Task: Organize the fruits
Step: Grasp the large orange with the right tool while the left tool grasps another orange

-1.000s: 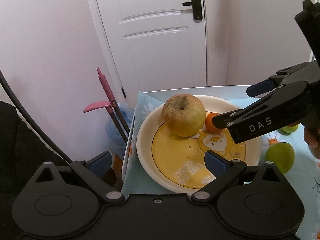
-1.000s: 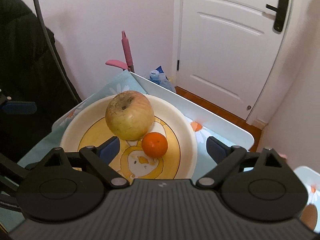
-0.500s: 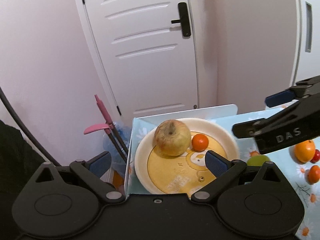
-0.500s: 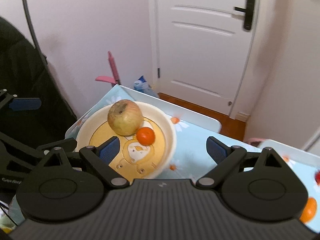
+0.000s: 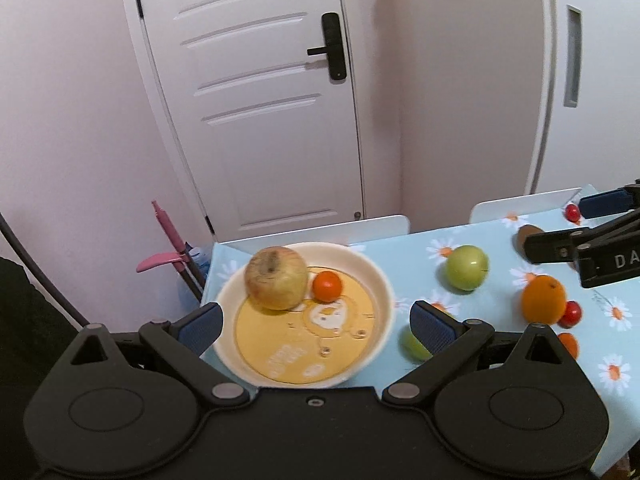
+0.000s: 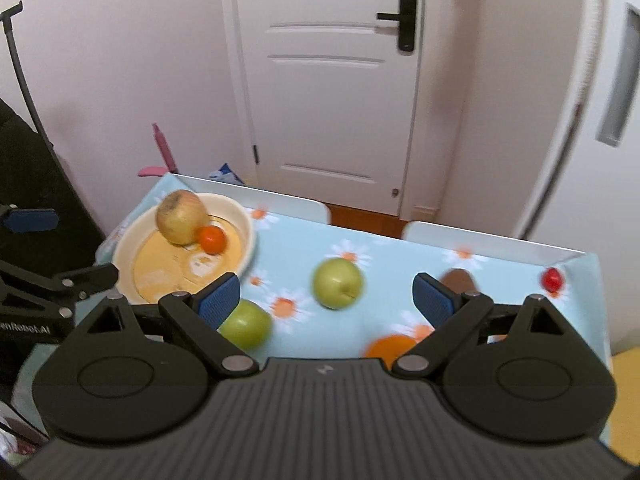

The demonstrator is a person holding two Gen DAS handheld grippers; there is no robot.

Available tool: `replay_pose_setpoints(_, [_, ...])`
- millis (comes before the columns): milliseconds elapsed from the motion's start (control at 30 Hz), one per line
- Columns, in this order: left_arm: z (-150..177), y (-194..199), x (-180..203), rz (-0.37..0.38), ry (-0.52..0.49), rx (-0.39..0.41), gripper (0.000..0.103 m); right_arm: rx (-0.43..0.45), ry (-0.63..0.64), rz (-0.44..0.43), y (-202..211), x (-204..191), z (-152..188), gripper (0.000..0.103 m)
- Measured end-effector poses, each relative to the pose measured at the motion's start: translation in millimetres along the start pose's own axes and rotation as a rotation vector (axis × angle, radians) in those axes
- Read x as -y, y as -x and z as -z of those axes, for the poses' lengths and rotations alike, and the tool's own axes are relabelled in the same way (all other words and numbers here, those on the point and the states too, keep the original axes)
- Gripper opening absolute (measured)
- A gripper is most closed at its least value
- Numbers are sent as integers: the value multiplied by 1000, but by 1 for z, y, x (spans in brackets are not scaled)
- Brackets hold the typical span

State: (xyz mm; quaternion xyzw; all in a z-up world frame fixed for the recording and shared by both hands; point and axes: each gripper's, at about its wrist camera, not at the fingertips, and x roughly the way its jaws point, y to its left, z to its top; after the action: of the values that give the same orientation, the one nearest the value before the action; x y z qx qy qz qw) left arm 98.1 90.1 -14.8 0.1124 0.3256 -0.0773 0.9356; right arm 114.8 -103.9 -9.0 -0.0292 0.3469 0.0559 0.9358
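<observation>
White panelled door [image 5: 276, 120] and pale pink walls out back, and up front a surface [image 6: 304, 248] under a light-blue daisy-print cloth with fruit scattered all over it.

Both grippers look to be between picks. The left gripper [image 5: 316, 326] has its jaws spread wide with nothing in them, and the cream round plate with the yellow cartoon centre [image 5: 376, 280] sits right between and just ahead of them. The right gripper [image 6: 326, 296] is gaping and empty too.

So far the plate holds only a big yellowish-brown russet apple [image 5: 277, 278] with a small orange tangerine [image 5: 327, 286] touching it.

Off the plate: one green apple [image 6: 338, 283] straight ahead between the right jaws, a second green apple [image 6: 245, 324] tucked by the right gripper's left finger, a large orange [image 5: 543, 299] and some small red cherry tomatoes [image 5: 570, 314].

My guess for the next move: drop the right jaws around that centred green apple, squeeze gently so it doesn't roll, then carry it over to the plate.
</observation>
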Motion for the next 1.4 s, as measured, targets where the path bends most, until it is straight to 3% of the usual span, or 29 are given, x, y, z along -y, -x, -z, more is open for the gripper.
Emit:
replay_pose_setpoints(267, [-4,16,59,1,40,-21,102,3,46,-3,32,61,20,103])
replay_pose_setpoints(567, [-11,12,126,-11,47,-33,102,-24,91,-1,38,119,40,103])
replay_pose_setpoints(1000, [-7,-48,204,-1,81,-105,102,-84,45,-31,-2,203,62,103])
replay_pose_setpoints(1267, [-3,-88,229,-7,100,-148,100,-98,0,-54,-32,224,71,103])
replay_pose_setpoints(1400, [1,-105,234,-15,116,-168,93,-103,-9,-63,-46,227,75,103])
